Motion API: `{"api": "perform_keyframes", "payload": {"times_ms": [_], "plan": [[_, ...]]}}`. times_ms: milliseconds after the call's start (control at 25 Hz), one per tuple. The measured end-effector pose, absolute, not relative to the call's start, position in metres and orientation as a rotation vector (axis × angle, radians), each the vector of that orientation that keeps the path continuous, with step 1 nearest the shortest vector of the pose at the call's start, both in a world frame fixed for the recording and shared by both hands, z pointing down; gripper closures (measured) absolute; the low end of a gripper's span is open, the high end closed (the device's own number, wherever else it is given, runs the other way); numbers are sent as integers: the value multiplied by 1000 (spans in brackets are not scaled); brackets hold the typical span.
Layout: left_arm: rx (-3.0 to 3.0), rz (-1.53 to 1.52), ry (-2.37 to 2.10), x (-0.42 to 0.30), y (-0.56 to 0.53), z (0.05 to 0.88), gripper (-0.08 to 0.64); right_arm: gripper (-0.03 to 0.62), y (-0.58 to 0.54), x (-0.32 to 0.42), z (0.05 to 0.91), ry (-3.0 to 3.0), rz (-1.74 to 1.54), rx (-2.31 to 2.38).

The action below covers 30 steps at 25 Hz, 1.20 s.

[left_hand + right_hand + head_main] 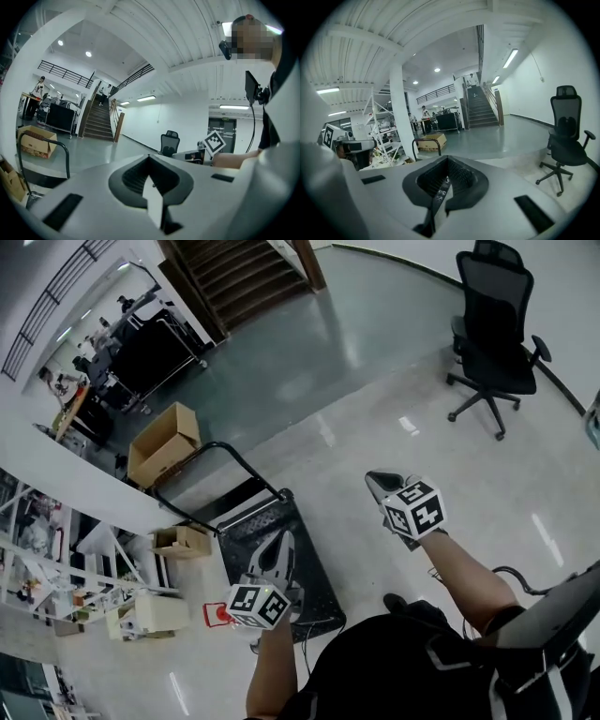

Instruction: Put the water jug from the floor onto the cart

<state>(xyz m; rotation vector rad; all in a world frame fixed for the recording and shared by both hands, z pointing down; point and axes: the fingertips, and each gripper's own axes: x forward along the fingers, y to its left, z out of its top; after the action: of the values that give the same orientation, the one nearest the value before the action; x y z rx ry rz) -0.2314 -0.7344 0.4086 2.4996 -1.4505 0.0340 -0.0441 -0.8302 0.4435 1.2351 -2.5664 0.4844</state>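
Left tool (283,538) and right tool (377,480): jaws pressed together, nothing between them. Both are held clear above the floor (375,381). Cart (317,585) stands on the floor beneath the left tool. Water jug location cannot be determined.

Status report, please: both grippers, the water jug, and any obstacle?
Left gripper, right gripper: jaws shut, empty. Water jug: not in view. Black flat handled cart: no jug on visible deck.
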Motion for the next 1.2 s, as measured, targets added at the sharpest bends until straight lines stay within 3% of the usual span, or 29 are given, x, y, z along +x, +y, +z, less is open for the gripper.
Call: {"api": "perform_keyframes", "payload": {"times_ms": [680,960,1200], "plan": [[2634,9,-1228,-281,-537,416,560,589,-586,-118,422,-2489,385,1269],[2656,2,-1260,-261,-472,395,560,589,-512,-99,403,-2550,322,1246],[2675,31,-1306,-192,-411,373,560,591,-449,-40,396,-2613,321,1206]]}}
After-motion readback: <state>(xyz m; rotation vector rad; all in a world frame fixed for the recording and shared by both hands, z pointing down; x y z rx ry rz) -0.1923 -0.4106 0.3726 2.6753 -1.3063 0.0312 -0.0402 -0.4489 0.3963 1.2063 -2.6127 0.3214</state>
